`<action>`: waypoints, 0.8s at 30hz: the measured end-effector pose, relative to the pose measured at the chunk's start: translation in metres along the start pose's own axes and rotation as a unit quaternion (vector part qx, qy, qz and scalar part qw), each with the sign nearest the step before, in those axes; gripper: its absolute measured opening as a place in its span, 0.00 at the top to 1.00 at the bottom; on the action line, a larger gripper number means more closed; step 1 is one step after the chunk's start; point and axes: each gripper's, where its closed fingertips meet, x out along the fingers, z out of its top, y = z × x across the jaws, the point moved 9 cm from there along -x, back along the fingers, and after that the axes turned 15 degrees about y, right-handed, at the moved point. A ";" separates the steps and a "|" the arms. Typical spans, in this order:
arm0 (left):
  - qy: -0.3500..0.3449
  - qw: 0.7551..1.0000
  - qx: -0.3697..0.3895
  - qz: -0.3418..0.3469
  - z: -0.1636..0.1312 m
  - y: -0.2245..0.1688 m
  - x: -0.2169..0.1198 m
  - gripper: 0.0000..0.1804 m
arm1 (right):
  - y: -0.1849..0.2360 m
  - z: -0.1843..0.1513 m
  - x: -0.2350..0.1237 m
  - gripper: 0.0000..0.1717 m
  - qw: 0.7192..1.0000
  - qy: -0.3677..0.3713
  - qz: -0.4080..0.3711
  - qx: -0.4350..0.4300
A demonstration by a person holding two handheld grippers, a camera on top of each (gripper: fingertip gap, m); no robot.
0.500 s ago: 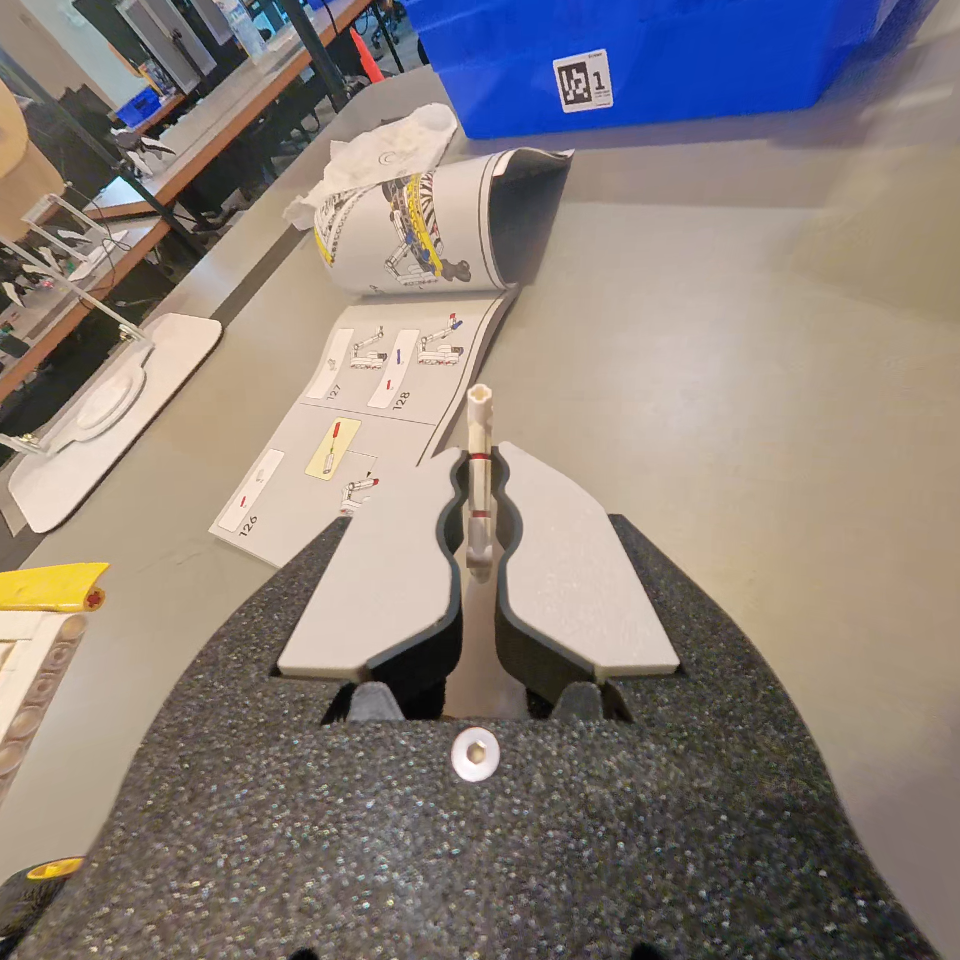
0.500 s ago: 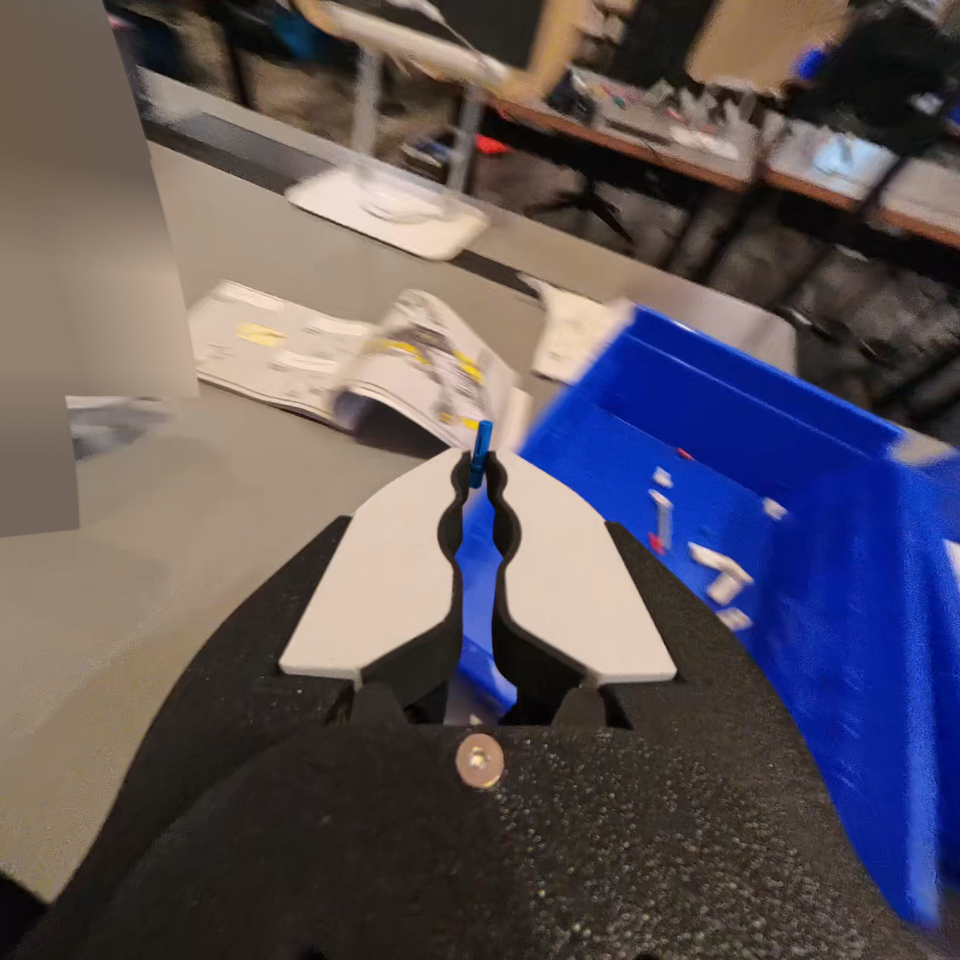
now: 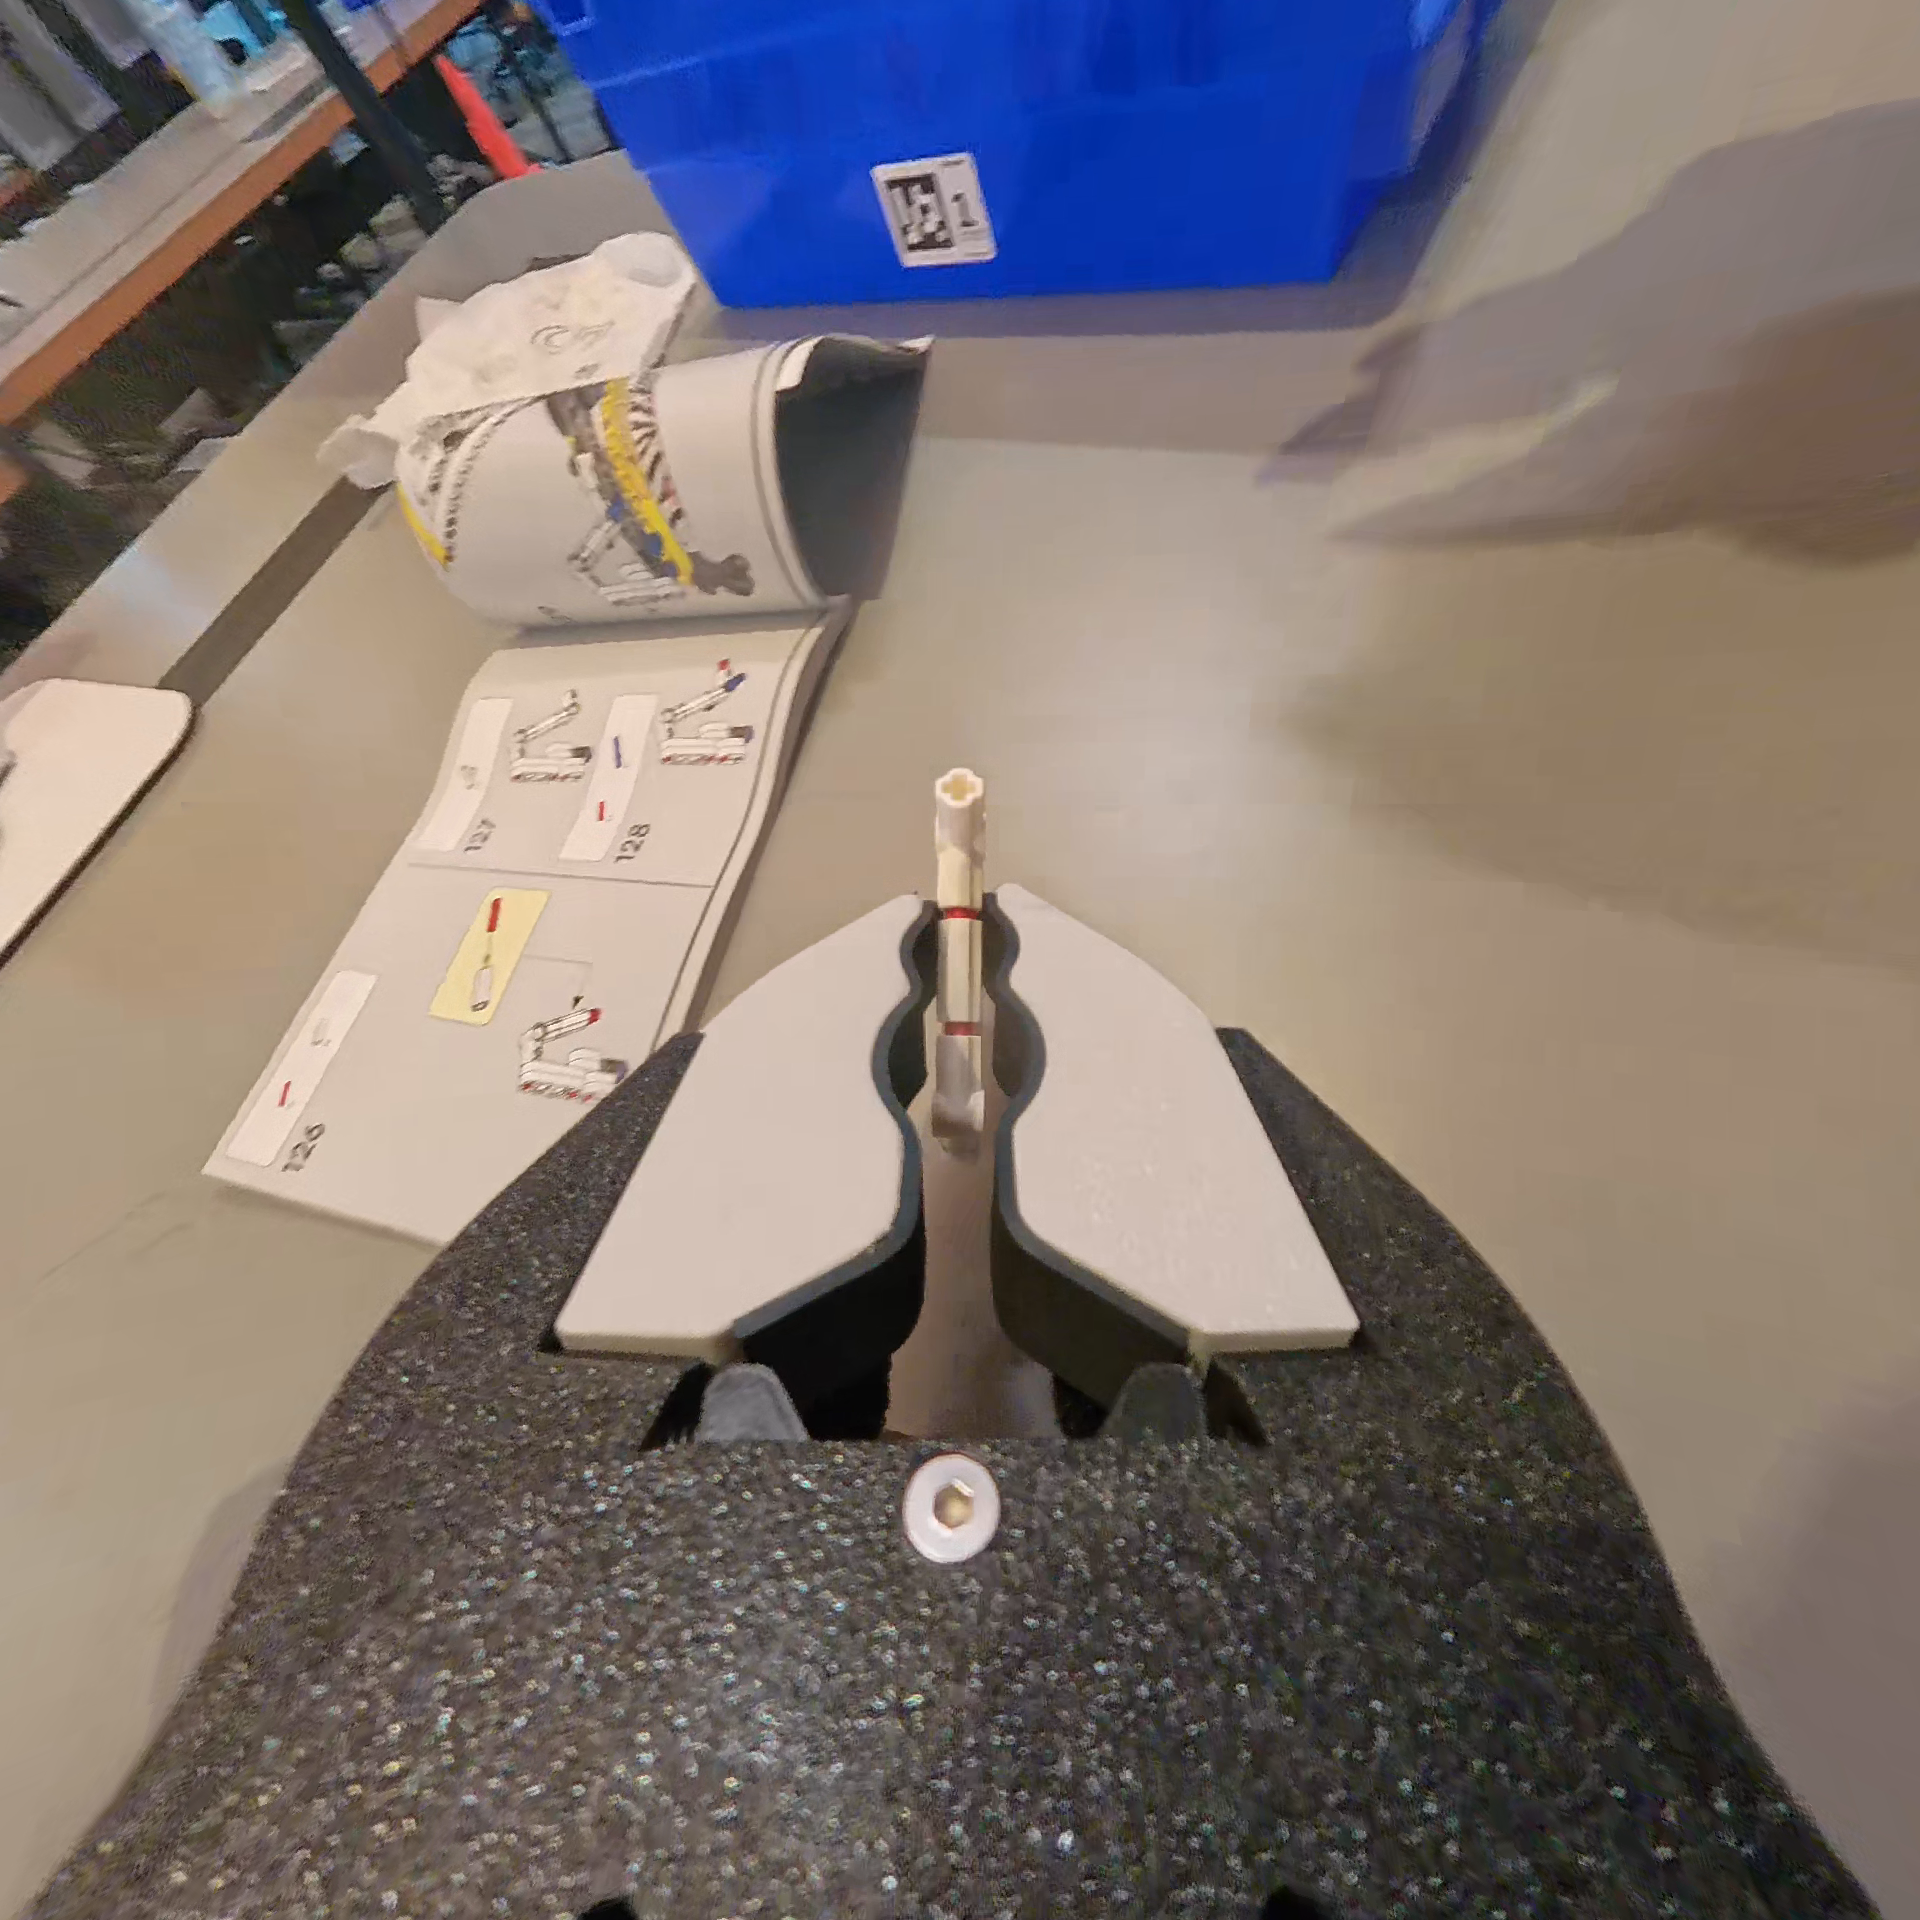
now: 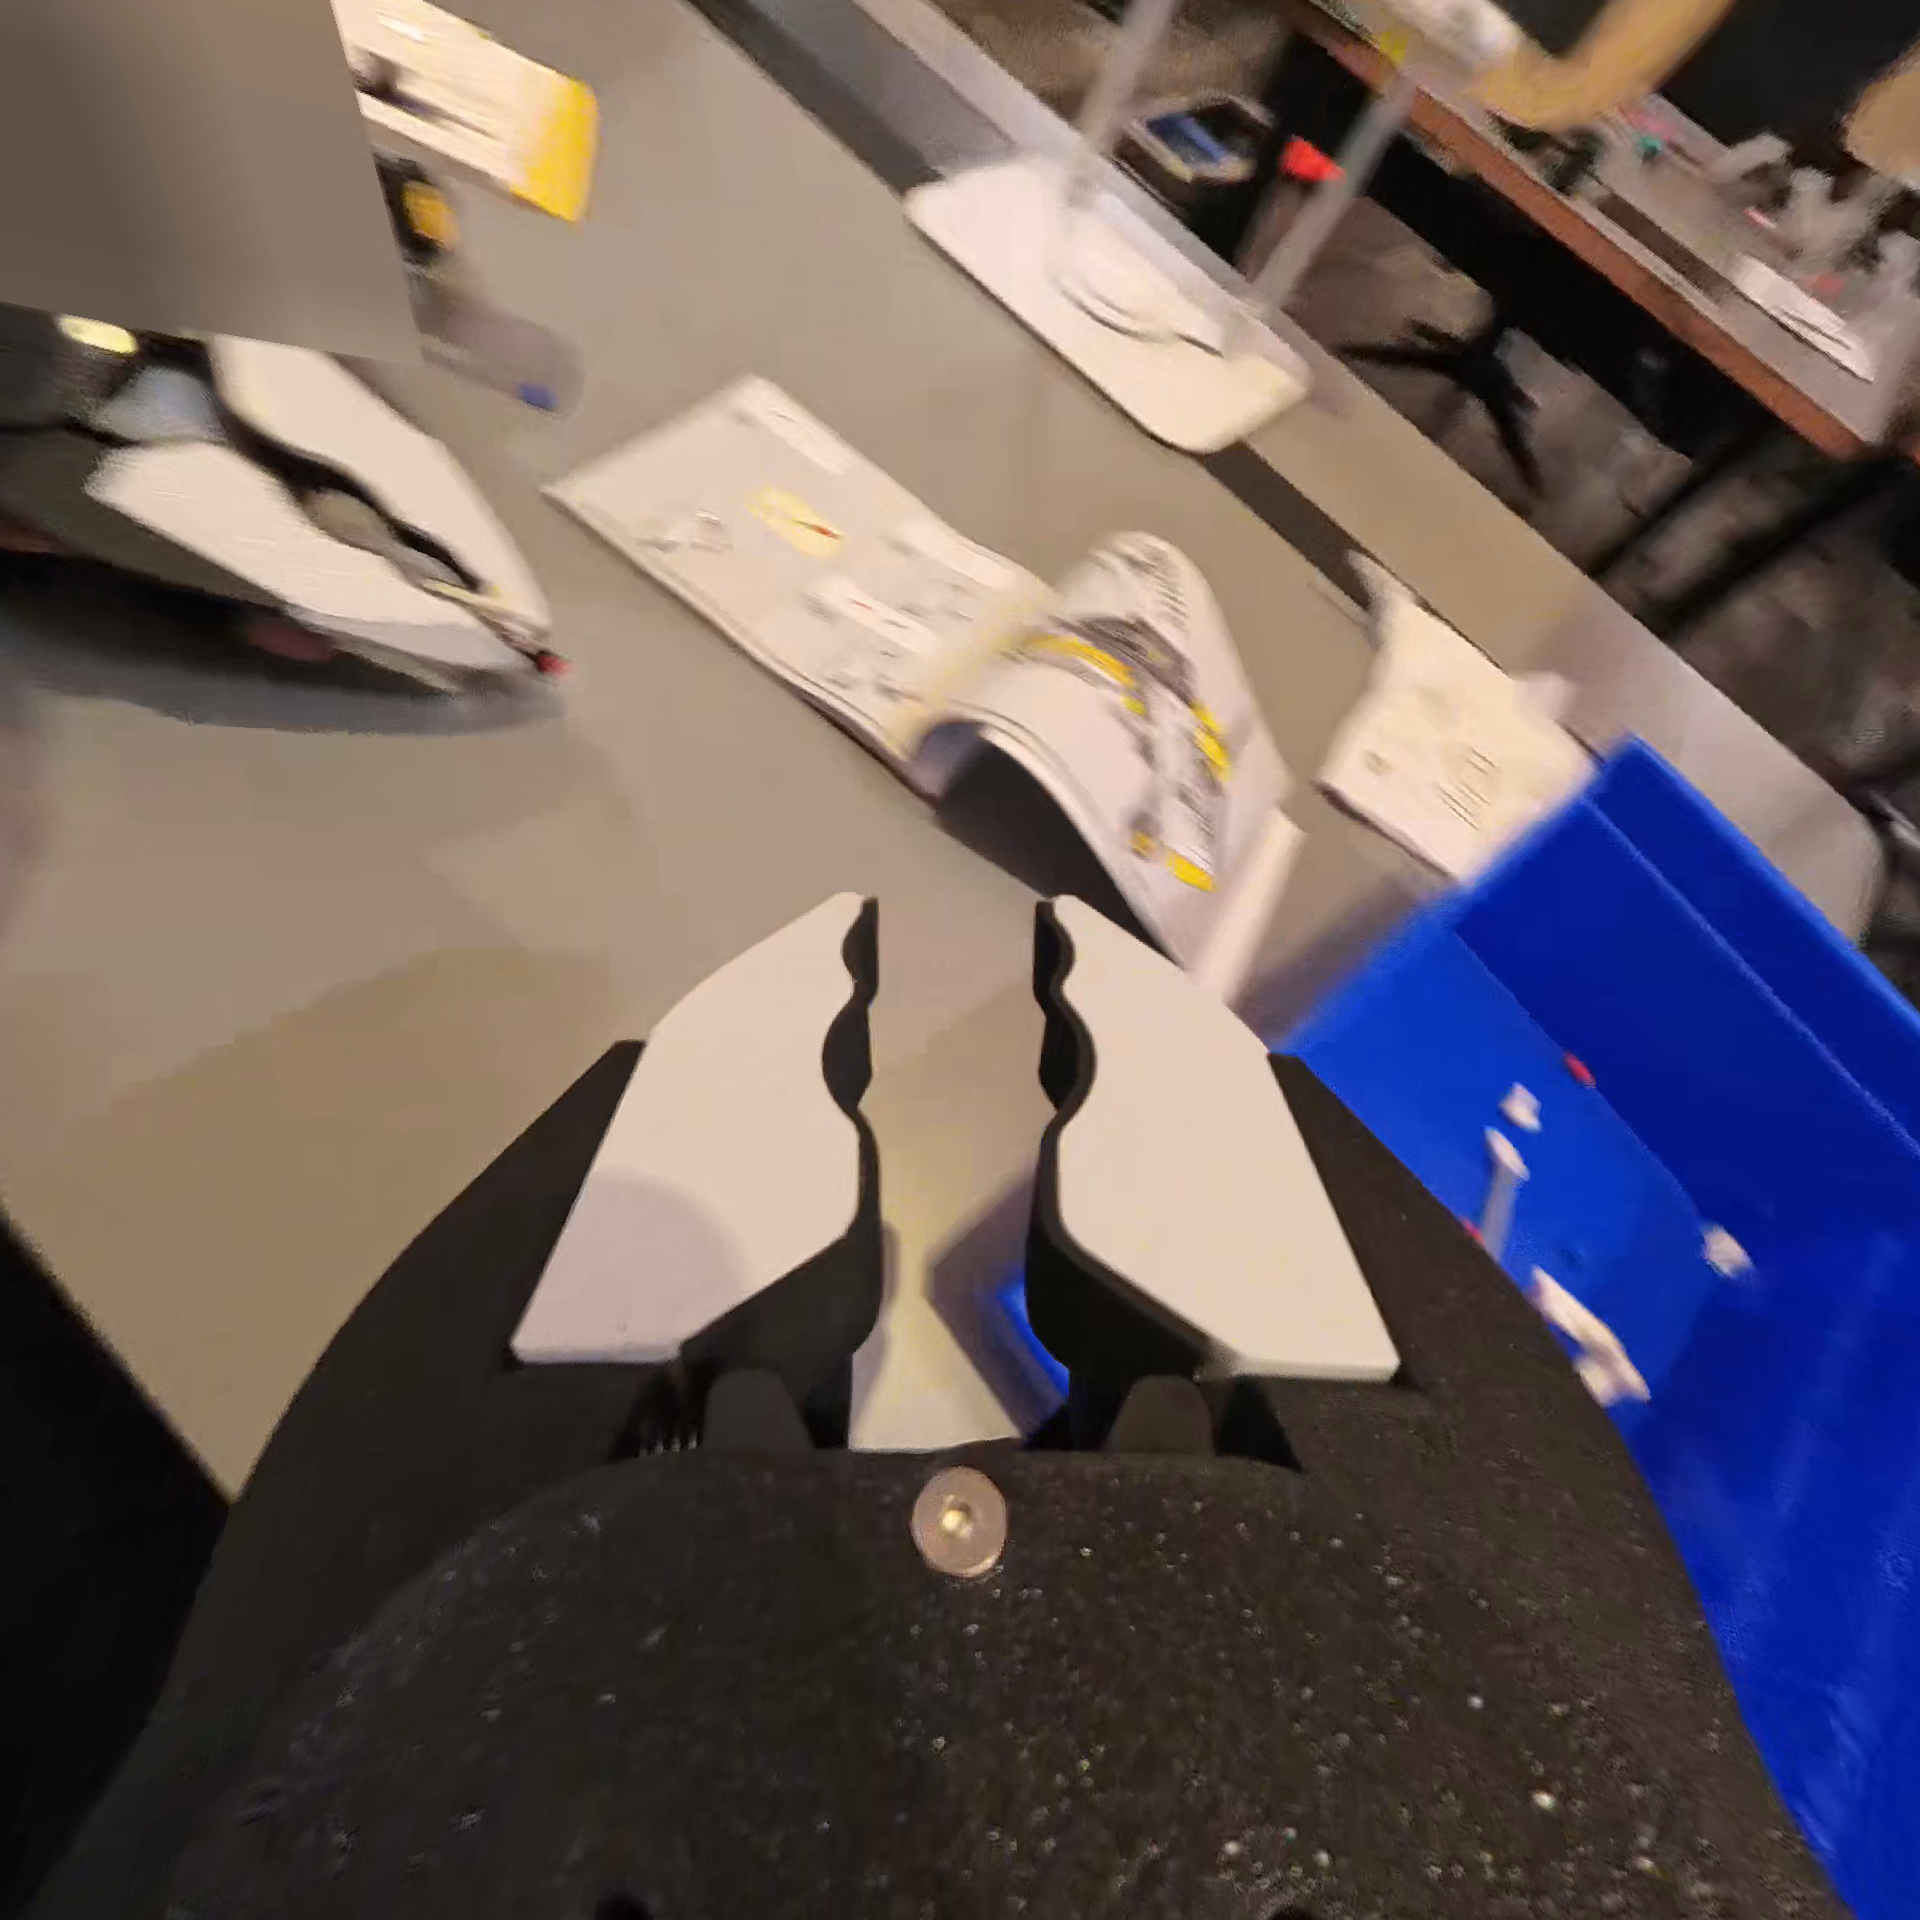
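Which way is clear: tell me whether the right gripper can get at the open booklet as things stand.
Probably yes. The right gripper is open with nothing between its fingers, and only bare table lies between it and the booklet just ahead.

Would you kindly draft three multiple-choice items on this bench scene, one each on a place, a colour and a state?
1. Where does the open instruction booklet lie?
A. On the grey table
B. Inside the blue bin
C. On the floor

2. What colour are the thin bands on the white rod?
A. Green
B. Red
C. Black

3. How do the right gripper's fingers stand?
A. Clamped on a rod
B. Apart, with nothing between them
C. Shut on a sheet of paper

Key: 1 A, its pages rest flat on the table, near the bin. 2 B, two red rings cross the rod in the left gripper. 3 B, bare table shows through the gap.
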 end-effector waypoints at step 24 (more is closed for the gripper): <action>-0.007 0.996 0.036 -0.079 0.001 -0.011 -0.003 0.96 | 0.079 0.037 0.119 0.96 0.955 -0.051 0.286 -0.062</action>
